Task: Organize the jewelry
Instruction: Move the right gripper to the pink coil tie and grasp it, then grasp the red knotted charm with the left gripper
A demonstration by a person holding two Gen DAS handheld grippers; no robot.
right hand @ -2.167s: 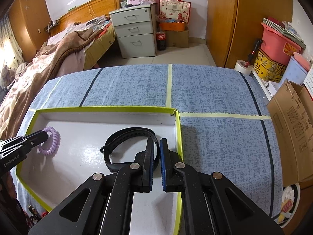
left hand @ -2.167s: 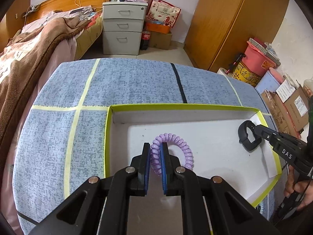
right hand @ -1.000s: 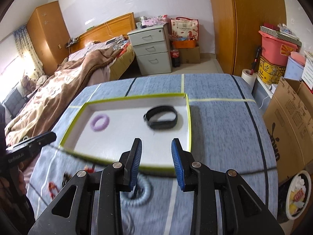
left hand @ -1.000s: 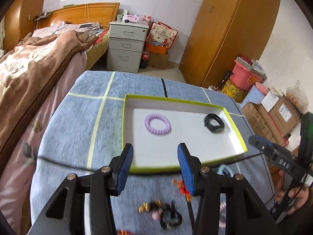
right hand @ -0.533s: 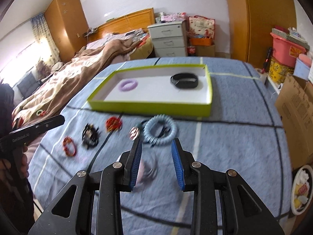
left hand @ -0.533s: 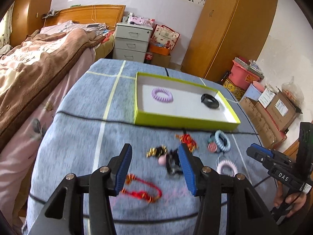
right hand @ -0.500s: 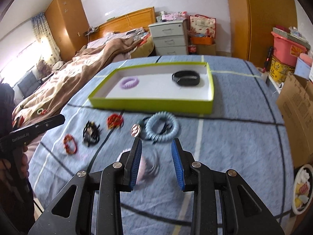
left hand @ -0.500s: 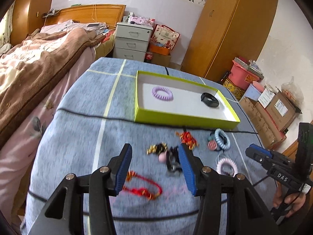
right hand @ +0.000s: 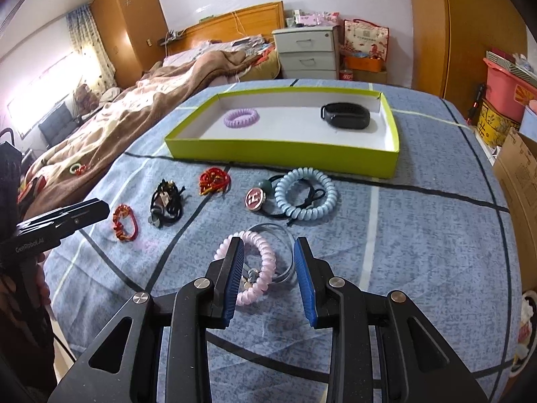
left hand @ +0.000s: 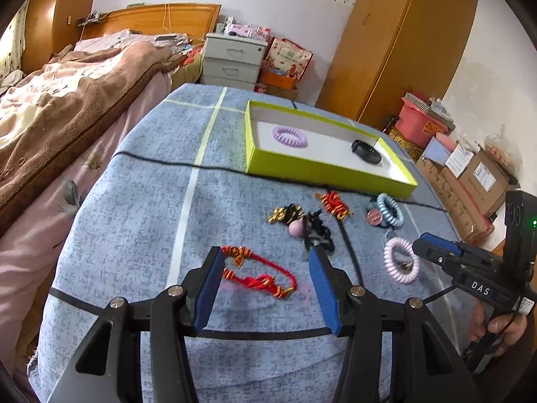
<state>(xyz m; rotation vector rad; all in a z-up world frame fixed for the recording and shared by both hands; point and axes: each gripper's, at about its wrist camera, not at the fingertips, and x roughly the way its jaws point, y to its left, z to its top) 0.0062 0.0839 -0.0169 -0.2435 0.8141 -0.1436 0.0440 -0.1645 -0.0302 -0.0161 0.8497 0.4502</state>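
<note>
Through the left wrist camera, I see my left hand-held gripper (left hand: 265,277) with its jaws wide apart at the bottom of the frame, holding nothing, with a red cord bracelet (left hand: 260,273) lying on the blue bench (left hand: 141,208) between the blue pads. Above it, in the middle right of the frame, the green tray (left hand: 322,168) holds a purple coil tie (left hand: 289,136) and a black band (left hand: 365,151), well apart. Through the right wrist camera, my right hand-held gripper (right hand: 268,275) is likewise spread and empty at bottom centre, a pink coil tie (right hand: 251,265) lying between its pads. A light blue coil tie (right hand: 305,194) sits just above, near the tray's front wall.
</note>
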